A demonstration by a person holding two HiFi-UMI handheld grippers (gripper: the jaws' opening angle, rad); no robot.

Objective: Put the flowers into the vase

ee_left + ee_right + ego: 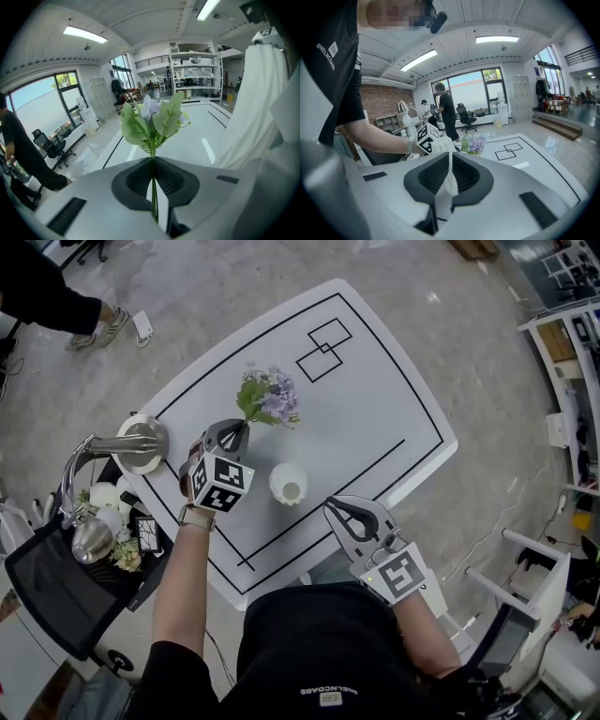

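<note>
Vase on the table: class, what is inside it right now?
No flowers stand in the vase; the flowers are clamped by their stems in the left gripper. Its deeper inside is hidden by its own neck.

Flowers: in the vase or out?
Out. The left tool grips the purple-and-green flower bunch by its stems, beside the white ribbed vase.
</note>
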